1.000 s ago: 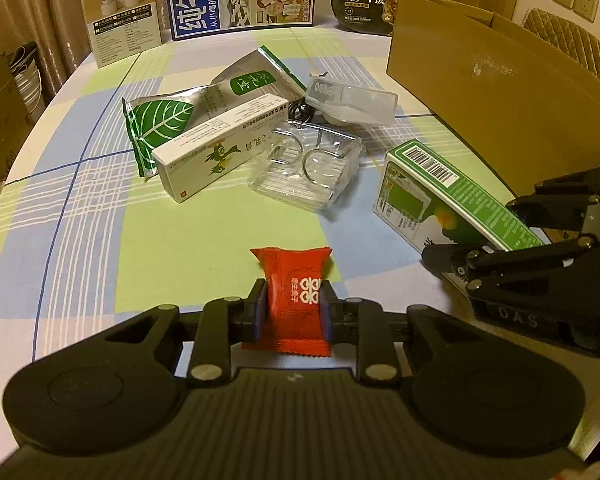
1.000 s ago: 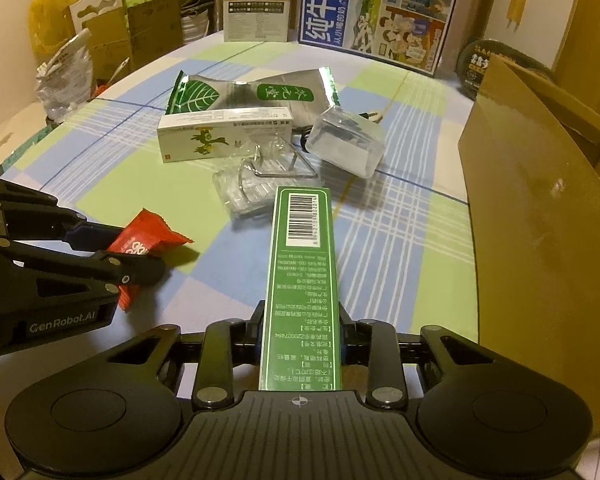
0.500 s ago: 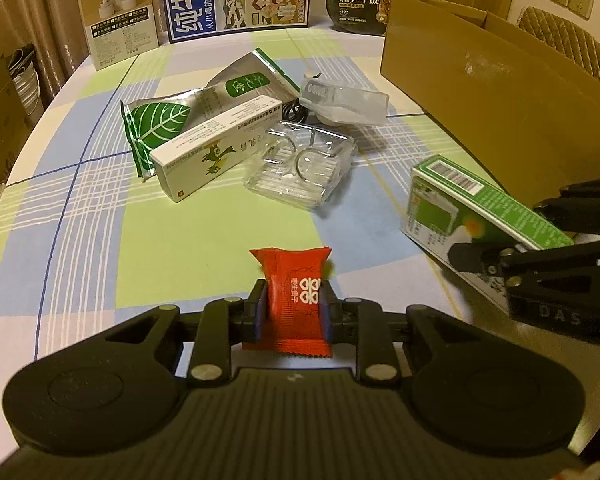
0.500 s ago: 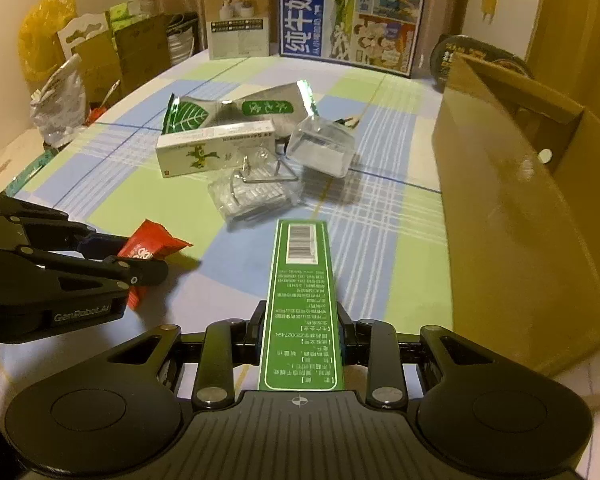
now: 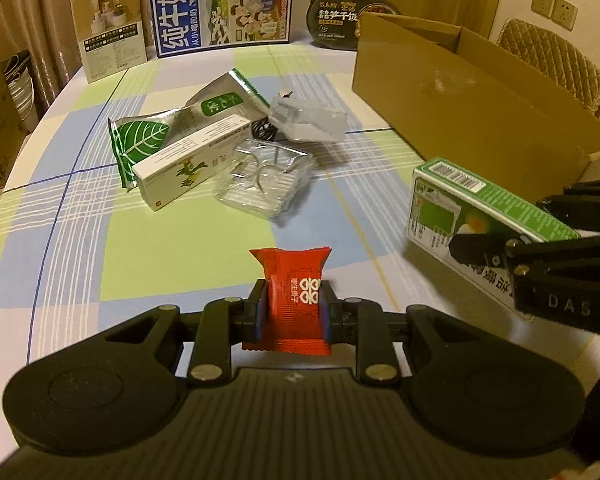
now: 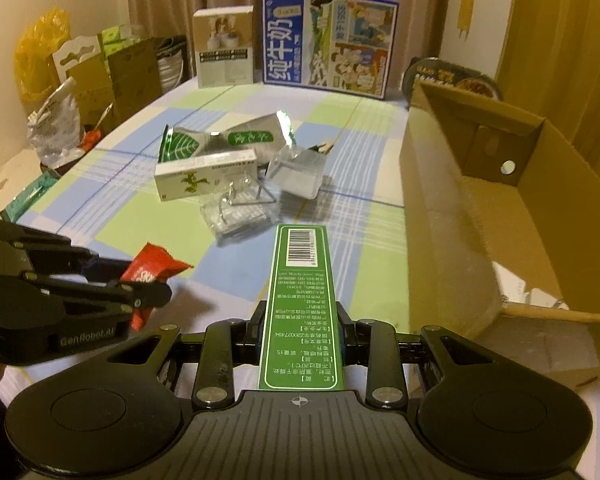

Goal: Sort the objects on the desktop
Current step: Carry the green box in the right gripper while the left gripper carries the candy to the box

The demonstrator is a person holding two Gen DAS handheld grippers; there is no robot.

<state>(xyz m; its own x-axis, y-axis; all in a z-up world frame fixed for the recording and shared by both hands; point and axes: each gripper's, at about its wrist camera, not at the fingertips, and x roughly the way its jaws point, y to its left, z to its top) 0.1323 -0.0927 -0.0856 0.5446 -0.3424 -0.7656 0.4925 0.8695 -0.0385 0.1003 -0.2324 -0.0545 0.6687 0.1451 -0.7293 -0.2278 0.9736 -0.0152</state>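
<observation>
My left gripper is shut on a red candy packet, held above the checked tablecloth; it also shows in the right wrist view. My right gripper is shut on a long green box, lifted off the table beside the open cardboard box. The green box also shows at the right in the left wrist view. On the table lie a white and green box, a green leaf foil pouch, a clear hook pack and a clear plastic case.
The cardboard box stands at the right of the table. A blue milk carton, a small beige box and a dark food bowl stand at the far edge. Bags and boxes sit beyond the left side.
Both grippers have risen and drawn back from the clutter. The right gripper has carried the green box to the right, closer to the cardboard box, whose inside now shows.
</observation>
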